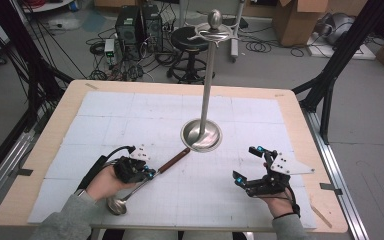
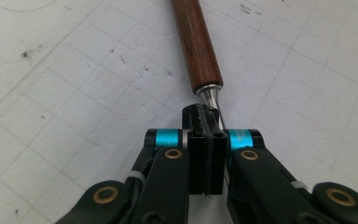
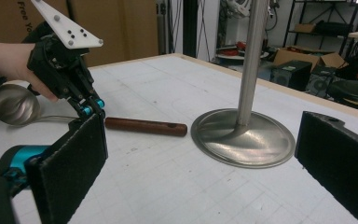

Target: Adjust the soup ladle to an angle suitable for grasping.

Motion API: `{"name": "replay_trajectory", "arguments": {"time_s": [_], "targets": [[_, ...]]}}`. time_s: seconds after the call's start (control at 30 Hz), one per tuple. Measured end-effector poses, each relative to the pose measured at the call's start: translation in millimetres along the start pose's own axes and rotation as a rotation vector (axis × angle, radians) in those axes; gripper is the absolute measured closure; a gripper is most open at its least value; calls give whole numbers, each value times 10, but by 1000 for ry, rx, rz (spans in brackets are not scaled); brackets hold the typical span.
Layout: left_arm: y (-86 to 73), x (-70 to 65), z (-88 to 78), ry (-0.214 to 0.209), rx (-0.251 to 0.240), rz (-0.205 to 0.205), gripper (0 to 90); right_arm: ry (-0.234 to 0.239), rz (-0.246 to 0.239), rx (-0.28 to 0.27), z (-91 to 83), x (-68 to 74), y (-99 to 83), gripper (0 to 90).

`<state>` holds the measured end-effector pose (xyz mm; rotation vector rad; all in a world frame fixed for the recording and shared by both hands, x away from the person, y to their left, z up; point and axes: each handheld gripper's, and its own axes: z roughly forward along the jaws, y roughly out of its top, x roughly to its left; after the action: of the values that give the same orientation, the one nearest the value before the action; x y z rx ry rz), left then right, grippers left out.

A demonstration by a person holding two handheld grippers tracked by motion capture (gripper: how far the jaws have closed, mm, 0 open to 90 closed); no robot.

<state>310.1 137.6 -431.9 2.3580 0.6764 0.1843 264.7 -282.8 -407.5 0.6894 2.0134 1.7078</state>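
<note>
The ladle [image 1: 145,181] lies on the table [image 1: 70,107] near the stand [image 1: 202,132]. The left gripper [image 1: 150,172] is clamped on its metal shaft just below the wooden handle [image 2: 196,44]. The right gripper [image 1: 245,165] hovers with jaws spread wide.

Even indoor light, soft shadows
</note>
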Motion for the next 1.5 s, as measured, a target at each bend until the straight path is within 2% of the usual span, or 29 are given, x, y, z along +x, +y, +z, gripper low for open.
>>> {"name": "replay_trajectory", "arguments": {"time_s": [0.13,0.2,0.63,1.0,1.07,1.13,1.2,1.27,1.3,1.5], "targets": [[9,35,11,-14,-12,-10,898,-2,0,-3,-5,-2,1,13],[23,39,25,-11,-12,-20,899,-1,4,-1,-8,-3,0,13],[161,43,115,18,11,-18,898,-2,5,-5,-7,-6,1,13],[304,-89,204,17,50,31,899,-3,7,-11,-12,-5,6,13],[318,-113,219,-6,51,29,898,-2,5,-10,-13,-4,6,13],[343,-152,229,11,63,49,898,-3,3,-11,-14,-5,8,14],[358,-176,242,-17,63,53,898,-3,5,-11,-15,-4,9,13],[376,-224,259,-14,64,65,898,-3,3,-11,-15,-5,9,13],[392,-272,276,-28,63,81,898,-2,5,-11,-16,-4,9,13],[418,-379,301,-53,67,112,898,-4,3,-13,-20,-6,9,14]]}}
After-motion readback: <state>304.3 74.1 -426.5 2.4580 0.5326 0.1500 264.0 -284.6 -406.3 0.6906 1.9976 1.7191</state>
